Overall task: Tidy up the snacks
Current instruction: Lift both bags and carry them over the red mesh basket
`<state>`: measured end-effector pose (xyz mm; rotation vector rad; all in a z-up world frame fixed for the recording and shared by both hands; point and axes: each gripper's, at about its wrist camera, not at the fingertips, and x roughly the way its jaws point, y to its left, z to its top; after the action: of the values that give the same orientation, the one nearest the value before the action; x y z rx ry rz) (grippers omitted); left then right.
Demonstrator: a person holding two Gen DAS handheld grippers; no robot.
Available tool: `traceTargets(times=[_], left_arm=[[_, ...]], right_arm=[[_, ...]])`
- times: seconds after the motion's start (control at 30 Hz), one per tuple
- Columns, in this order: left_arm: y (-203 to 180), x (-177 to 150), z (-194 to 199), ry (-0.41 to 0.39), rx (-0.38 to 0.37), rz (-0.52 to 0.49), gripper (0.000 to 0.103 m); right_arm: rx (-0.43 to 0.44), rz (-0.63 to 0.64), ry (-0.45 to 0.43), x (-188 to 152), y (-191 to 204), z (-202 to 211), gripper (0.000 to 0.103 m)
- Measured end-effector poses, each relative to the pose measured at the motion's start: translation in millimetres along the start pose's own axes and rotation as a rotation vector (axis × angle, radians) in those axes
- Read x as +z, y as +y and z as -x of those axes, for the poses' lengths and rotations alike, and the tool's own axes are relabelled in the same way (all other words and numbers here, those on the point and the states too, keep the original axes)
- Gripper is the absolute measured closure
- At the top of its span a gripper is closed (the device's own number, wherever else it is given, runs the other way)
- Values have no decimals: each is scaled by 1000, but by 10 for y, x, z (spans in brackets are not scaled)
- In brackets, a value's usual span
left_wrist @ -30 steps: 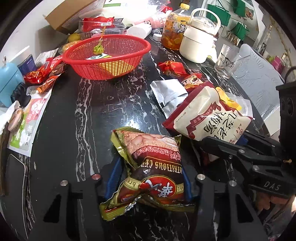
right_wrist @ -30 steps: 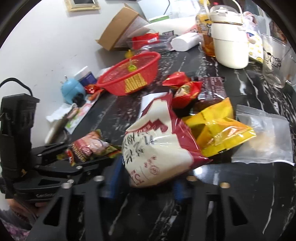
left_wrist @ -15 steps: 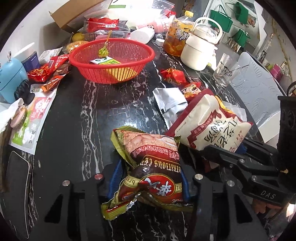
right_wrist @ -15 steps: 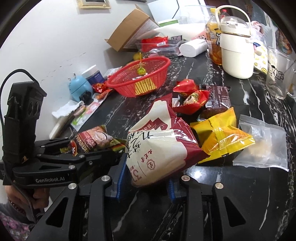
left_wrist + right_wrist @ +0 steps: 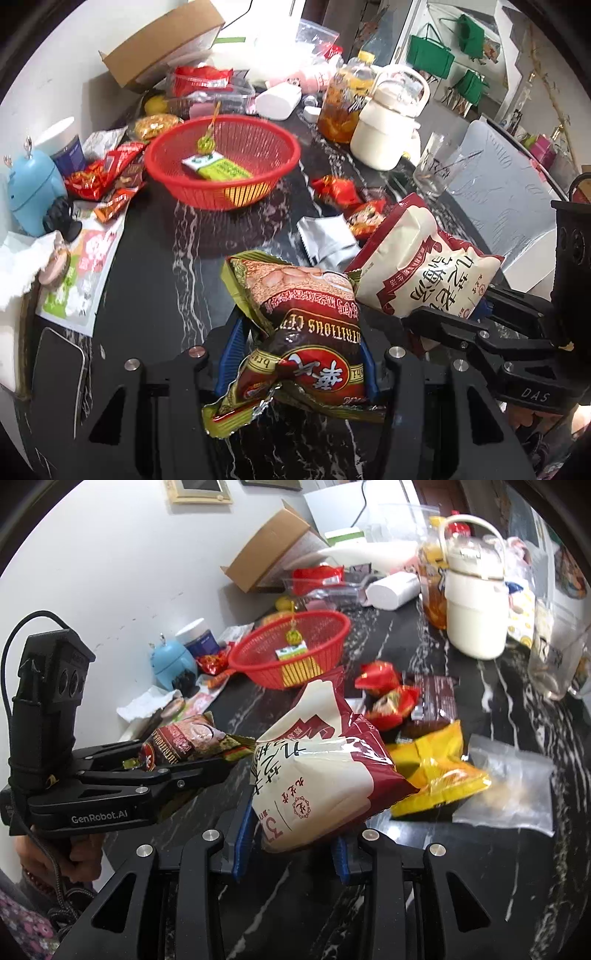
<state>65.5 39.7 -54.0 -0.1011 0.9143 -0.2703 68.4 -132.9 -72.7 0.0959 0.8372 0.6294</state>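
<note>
My left gripper (image 5: 295, 354) is shut on a brown and green cereal packet (image 5: 306, 314) and holds it above the black marble table (image 5: 147, 288). My right gripper (image 5: 291, 843) is shut on a white and red snack bag (image 5: 317, 771), lifted beside the left one. That bag also shows in the left wrist view (image 5: 417, 266), and the cereal packet in the right wrist view (image 5: 184, 742). A red basket (image 5: 221, 162) stands further back with a green and yellow packet (image 5: 218, 168) inside; it also shows in the right wrist view (image 5: 291, 653).
Red candy packets (image 5: 384, 690), a brown packet (image 5: 434, 698), a yellow bag (image 5: 439, 771) and a clear zip bag (image 5: 509, 786) lie right of the white bag. A silver pouch (image 5: 325, 240), white kettle (image 5: 388, 129), juice bottle (image 5: 343, 107), glass (image 5: 432, 173), blue toy (image 5: 33, 192) and cardboard box (image 5: 162, 48) surround the basket.
Both grippers have risen and pulled back a little with their bags still held. The basket and the loose snacks now look further away.
</note>
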Motion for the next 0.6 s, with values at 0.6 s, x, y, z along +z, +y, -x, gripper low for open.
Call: traceTargets(times=[0.6], left_arm=[[15,521,411,-182,3,-42,52]], right_arm=[[-8,100,-80,617,208,238,68]])
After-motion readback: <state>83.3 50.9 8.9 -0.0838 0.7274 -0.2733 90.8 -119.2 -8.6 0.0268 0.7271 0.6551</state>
